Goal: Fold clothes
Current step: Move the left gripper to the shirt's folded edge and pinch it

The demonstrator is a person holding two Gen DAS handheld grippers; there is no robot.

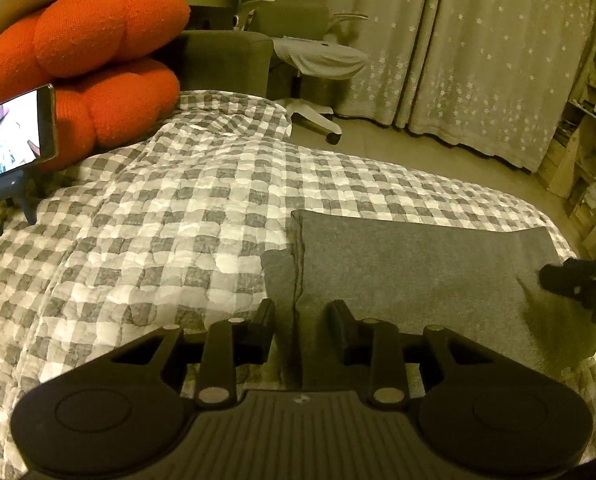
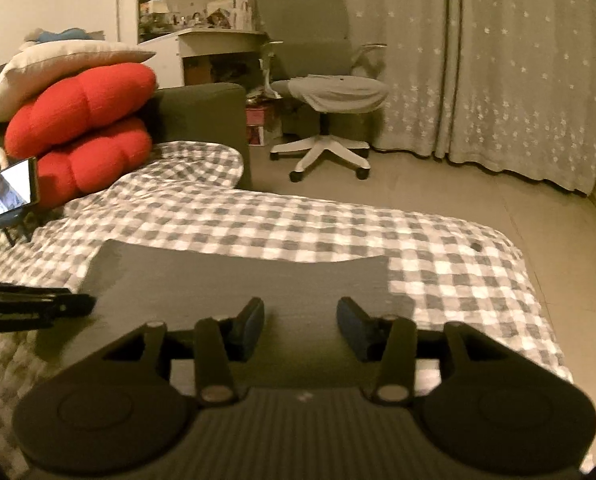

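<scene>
- The gray garment (image 1: 409, 276) had its near edge hidden behind the left gripper (image 1: 301, 322) body.
- The right gripper (image 1: 577, 284) was cut off by the frame's right edge; its jaws could not be made out.
- The phone (image 1: 12, 132) ran off the left edge, its screen too washed out to read.
- Items on the desk (image 2: 218, 36) were too small and blurred to identify.

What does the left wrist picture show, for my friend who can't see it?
The left gripper hangs open over the left part of a folded gray cloth lying on a checkered bed cover. The right gripper pokes in at the right edge. Red cushions and a phone sit at the left.
</scene>
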